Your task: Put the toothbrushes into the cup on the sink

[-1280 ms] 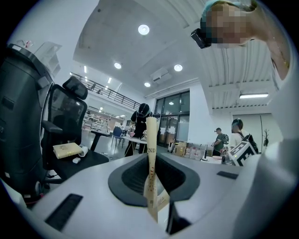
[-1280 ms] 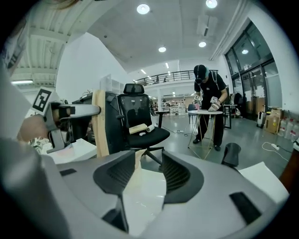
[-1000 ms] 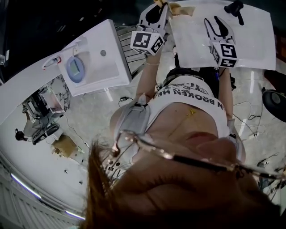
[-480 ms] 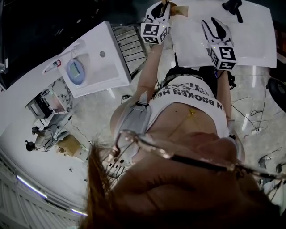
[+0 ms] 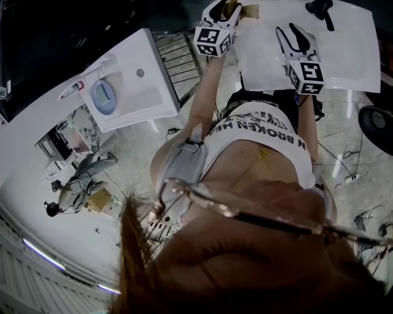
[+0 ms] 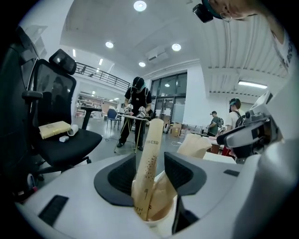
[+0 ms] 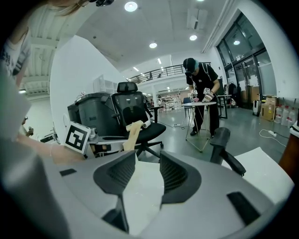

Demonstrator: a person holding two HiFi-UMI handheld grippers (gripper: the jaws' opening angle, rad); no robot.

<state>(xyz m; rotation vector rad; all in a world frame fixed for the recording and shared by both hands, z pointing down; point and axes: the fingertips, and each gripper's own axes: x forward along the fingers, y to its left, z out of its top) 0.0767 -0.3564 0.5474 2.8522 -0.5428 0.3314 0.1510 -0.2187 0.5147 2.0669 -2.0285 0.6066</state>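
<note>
In the head view the white sink stands at the left with a blue cup on its rim and a red-and-white toothbrush beside it. My left gripper is far from it, at the near left corner of the white table. Its jaws are opening around an upright tan paper-wrapped toothbrush, which stands between them in the left gripper view, lower end hidden. My right gripper hovers over the table, open and empty.
A second tan package lies just beyond the left jaws. A black object sits at the table's far edge. Black office chairs and people at a stand are in the room behind. Cables cross the floor.
My left gripper has shifted a little farther away and to the right, up to the table's corner. The right gripper has hardly moved. A person at the lower left walked on.
</note>
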